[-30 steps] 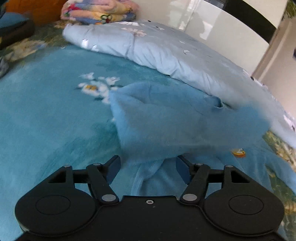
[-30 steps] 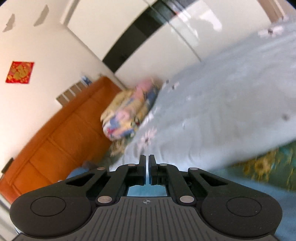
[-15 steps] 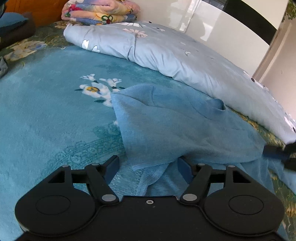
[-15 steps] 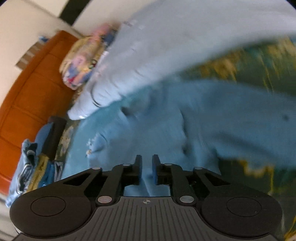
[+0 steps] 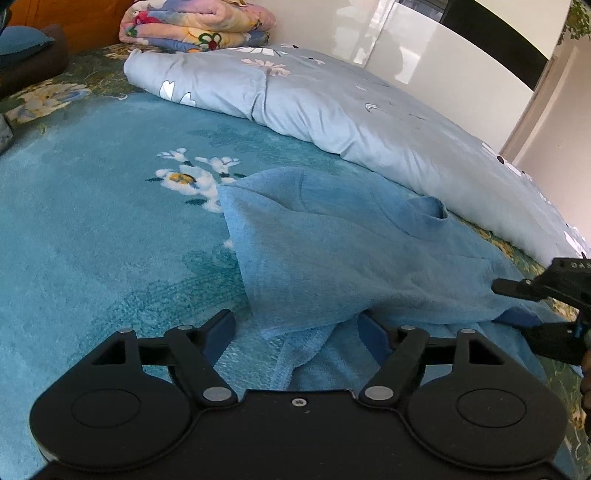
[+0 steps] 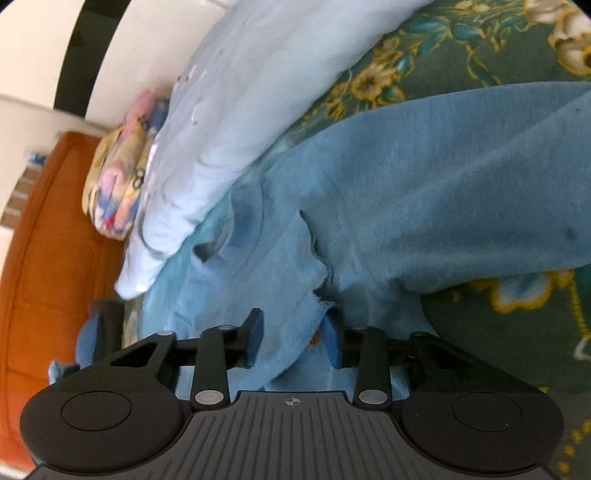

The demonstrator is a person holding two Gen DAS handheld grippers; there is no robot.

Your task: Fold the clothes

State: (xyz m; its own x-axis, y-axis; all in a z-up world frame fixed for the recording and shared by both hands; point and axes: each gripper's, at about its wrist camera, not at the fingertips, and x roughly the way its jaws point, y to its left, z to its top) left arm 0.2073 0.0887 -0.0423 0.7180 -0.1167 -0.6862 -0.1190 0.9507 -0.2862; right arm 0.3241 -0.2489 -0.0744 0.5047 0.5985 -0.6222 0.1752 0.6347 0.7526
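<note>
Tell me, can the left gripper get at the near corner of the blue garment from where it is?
Probably yes. The left gripper is open, with the blue garment's near corner lying between its fingers and nothing on top of it. The right gripper is off at the garment's far edge, out of the way.

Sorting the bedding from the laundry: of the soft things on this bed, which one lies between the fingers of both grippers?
The plain blue garment: its edge runs between both pairs of fingers. The pale grey quilt lies beyond it, and the multicoloured floral blanket sits folded far back.
</note>
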